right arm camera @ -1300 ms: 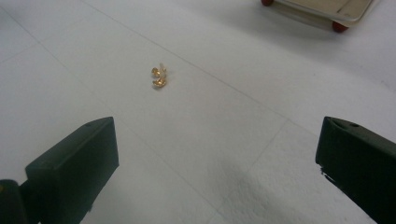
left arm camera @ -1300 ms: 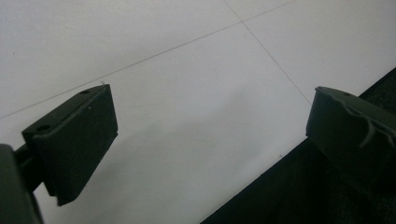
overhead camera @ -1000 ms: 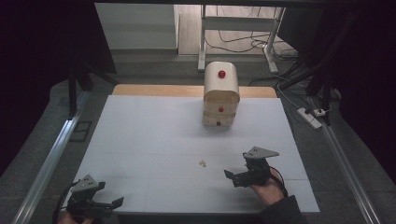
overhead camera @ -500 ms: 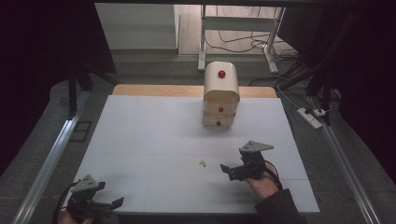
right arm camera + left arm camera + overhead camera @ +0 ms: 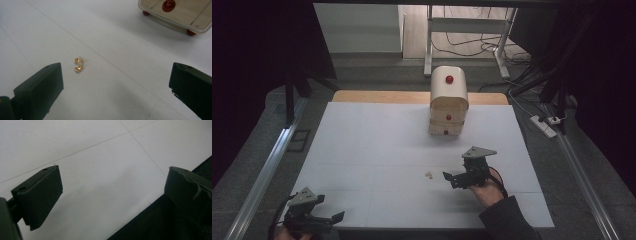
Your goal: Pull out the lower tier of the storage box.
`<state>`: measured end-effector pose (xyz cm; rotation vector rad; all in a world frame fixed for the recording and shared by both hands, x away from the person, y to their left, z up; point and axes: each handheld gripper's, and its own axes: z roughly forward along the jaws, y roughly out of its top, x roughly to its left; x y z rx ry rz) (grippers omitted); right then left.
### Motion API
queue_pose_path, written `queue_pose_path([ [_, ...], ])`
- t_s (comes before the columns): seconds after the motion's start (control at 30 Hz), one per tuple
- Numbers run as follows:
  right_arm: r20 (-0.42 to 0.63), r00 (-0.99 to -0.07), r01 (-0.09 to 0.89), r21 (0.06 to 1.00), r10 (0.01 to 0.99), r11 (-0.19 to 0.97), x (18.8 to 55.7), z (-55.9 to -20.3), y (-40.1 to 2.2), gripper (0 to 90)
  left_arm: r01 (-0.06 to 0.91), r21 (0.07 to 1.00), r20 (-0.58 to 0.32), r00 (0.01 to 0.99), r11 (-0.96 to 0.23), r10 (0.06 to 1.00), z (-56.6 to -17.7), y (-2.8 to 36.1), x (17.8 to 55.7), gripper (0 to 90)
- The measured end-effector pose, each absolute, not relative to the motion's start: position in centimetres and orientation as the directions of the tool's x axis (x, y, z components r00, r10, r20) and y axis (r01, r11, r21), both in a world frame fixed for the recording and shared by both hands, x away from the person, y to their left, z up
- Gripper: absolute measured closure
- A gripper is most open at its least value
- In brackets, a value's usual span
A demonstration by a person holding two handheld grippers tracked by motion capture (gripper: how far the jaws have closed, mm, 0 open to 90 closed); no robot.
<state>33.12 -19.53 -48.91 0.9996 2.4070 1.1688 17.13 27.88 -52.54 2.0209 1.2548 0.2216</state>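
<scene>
We hold the right tongs [image 5: 455, 178] low and right of centre in the high view, jaws spread wide with nothing between them. In the right gripper view the two small gold pieces [image 5: 79, 64] lie on the white bench [image 5: 120, 82] left of centre, touching or nearly so, ahead of the tongs and apart from both jaws. From above they are only a pale speck [image 5: 428, 174] just left of the right tongs. Our left tongs [image 5: 328, 218] sit at the lower left corner of the high view, jaws also wide apart and empty; the left gripper view shows them over the bench's near edge, with darkness beyond it at lower right.

The bench top is a plain white sheet with faint seam lines, a strip of wood along its far edge. Toward that edge stands a small wooden drawer cabinet [image 5: 448, 101] with red knobs, drawers shut; its base and red feet appear at the upper right of the right gripper view [image 5: 175, 15]. Behind it we see grey floor, cables and a power strip [image 5: 544, 126].
</scene>
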Motion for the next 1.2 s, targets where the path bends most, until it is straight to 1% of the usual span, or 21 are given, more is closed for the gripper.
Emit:
queue_pose_path([
  [0.37,0.061,-0.706,0.477,0.777,0.705,0.411,34.8,-48.9,-18.6,0.0,0.708,0.661,-0.227,0.505,-0.249,0.833,-52.6,27.9,17.2,1.8],
  [0.63,0.017,-0.689,0.486,0.753,0.725,0.444,35.7,-49.3,-17.6,0.0,0.709,0.66,-0.228,0.505,-0.249,0.833,-52.6,27.9,17.2,1.8],
  [0.77,-0.011,-0.662,0.494,0.745,0.749,0.448,36.3,-49.4,-17.4,0.0,0.71,0.659,-0.229,0.504,-0.248,0.833,-52.6,27.9,17.2,1.8],
  [1.2,-0.028,-0.612,0.528,0.73,0.791,0.435,38.8,-49.9,-16.1,0.0,0.711,0.658,-0.232,0.503,-0.246,0.833,-52.6,28.0,17.2,1.8],
])
